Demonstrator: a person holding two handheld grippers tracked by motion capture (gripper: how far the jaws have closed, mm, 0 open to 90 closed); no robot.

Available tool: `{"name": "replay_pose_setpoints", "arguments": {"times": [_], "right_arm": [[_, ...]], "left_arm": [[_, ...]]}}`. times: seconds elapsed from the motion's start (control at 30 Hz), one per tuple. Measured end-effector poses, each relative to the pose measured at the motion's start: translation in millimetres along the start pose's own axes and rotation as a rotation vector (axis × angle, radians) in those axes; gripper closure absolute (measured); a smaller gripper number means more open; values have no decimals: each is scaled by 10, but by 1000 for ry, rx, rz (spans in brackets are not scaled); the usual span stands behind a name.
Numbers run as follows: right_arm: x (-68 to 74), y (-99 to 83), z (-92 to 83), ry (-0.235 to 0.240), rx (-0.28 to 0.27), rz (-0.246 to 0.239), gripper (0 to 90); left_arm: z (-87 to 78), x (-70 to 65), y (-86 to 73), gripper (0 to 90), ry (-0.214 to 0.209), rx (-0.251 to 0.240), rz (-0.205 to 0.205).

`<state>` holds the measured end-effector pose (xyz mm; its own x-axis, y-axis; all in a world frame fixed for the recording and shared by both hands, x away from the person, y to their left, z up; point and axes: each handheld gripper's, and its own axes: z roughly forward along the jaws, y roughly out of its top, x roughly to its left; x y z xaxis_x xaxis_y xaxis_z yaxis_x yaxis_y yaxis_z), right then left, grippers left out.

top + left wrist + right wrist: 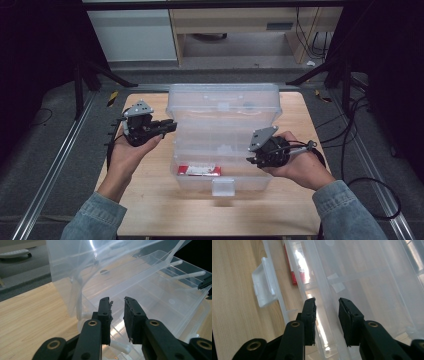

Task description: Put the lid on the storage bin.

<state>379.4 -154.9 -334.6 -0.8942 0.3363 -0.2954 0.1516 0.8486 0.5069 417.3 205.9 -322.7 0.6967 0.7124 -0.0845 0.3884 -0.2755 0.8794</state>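
Note:
A clear plastic storage box (186,150) stands in the middle of the wooden table (165,210), its lid (225,97) raised at the back. A red flat packet (200,170) lies in the front compartment and also shows in the right gripper view (293,277). My left gripper (174,125) is at the box's left wall. In its own view the jaws (117,302) stand a narrow gap apart over the box's edge, pressing on nothing. My right gripper (250,160) is at the box's right rim. There its jaws (327,302) straddle a clear wall strip (322,322) without pinching it.
The box's white front latch (223,186) hangs over the front wall and also shows in the right gripper view (263,287). Bare wood lies in front of and beside the box. Black cables (370,185) trail off the table's right side. Metal rails (55,170) border the table.

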Motion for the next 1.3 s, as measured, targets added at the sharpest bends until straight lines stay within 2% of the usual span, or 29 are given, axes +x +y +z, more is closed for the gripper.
{"name": "replay_pose_setpoints", "arguments": {"times": [0.23, 0.33, 0.6, 1.0, 1.3], "right_arm": [[40, -44, 17, 8, 12, 10, 637], [55, -69, 20, -3, 20, 15, 571], [61, -130, -124, -33, -64, 100, 516], [37, -293, -312, -70, -128, 189, 684], [-11, -378, -425, -118, -159, 248, 805]], "left_arm": [[5, -10, -43, 763, -14, -4, -17], [10, -28, -78, 753, -18, -5, -21], [-1, -54, -129, 745, -31, -5, -26], [-28, -138, -199, 756, -55, 3, -10], [-53, -145, -274, 786, -75, 18, -14]]}}
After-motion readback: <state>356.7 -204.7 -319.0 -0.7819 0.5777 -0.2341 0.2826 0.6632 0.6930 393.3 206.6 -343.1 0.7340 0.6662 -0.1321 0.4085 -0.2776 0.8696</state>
